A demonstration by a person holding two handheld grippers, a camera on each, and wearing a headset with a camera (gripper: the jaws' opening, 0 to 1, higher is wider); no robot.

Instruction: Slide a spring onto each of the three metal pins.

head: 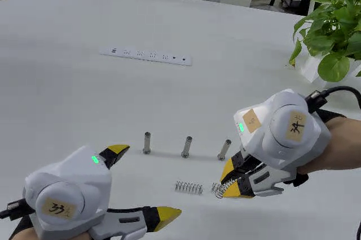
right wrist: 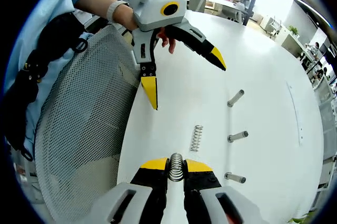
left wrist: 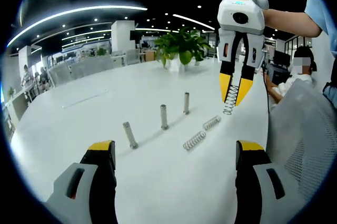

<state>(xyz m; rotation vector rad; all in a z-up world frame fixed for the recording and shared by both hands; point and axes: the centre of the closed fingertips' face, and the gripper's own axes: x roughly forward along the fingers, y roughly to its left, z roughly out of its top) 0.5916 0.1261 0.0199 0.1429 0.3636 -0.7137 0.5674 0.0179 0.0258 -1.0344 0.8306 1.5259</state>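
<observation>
Right gripper (head: pixel 231 182) fingers pinch spring (head: pixel 220 189) near right pin (head: pixel 224 150), ready for threading; left gripper (head: pixel 146 181) fingers wide, idle.

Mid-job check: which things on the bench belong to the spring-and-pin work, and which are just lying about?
Job:
- left pin, middle pin, right pin
- held spring, in the shut right gripper
- near spring and far spring, lying loose
- left gripper, open

Lying about:
- power strip
- plant
</observation>
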